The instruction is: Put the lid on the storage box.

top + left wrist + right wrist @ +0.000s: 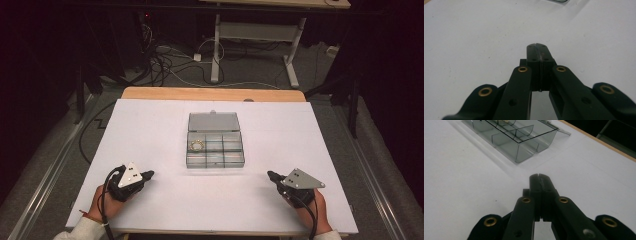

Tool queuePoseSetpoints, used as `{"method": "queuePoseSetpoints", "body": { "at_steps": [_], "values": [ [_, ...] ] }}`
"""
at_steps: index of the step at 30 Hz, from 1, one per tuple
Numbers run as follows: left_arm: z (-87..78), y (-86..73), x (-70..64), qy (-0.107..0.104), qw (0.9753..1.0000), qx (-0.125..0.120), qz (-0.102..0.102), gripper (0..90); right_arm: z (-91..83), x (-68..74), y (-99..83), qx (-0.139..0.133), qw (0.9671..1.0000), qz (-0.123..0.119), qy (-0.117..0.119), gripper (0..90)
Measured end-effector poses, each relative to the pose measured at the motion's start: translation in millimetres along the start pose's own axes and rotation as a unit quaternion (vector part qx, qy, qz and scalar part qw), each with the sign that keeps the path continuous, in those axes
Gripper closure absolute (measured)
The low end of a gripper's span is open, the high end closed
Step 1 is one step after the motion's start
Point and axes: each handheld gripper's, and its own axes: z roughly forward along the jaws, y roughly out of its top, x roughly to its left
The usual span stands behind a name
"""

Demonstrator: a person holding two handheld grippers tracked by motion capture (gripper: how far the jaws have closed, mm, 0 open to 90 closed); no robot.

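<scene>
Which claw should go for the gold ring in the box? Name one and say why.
Probably the left claw: the ring lies in the box's left compartment, on its side. The right claw would cross the dividers.

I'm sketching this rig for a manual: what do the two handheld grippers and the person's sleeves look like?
Both the left gripper and right gripper are black, each topped by a grey three-cornered plate and trailing a black cable. Their fingers carry brass-coloured rivets. The sleeves are white.

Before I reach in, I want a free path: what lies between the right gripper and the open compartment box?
Only bare white table lies between the right gripper and the compartment box; the right gripper view shows it.
</scene>
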Motion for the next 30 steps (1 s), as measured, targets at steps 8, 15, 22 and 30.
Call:
{"method": "queuePoseSetpoints", "body": {
  "at_steps": [8,15,22,30],
  "values": [
    [11.8,2.3,-2.7,0.0,0.9999,0.011,0.008,87.4,6.7,-5.0,-0.8,0.01,0.9999,-0.004,0.001,90.0],
    [25.9,14.7,5.4,0.004,0.9997,0.007,-0.022,87.4,24.1,-15.3,4.0,0.018,0.9998,-0.001,-0.006,90.0],
    [47.6,24.5,12.3,0.007,0.9991,0.015,-0.038,87.3,44.8,-33.6,8.4,0.03,0.9995,0.012,-0.004,90.0],
    [79.7,36.3,17.6,0.009,0.9991,0.027,-0.032,87.4,77.1,-55.3,22.5,0.053,0.9982,0.028,0.006,90.0]
  ]
}}
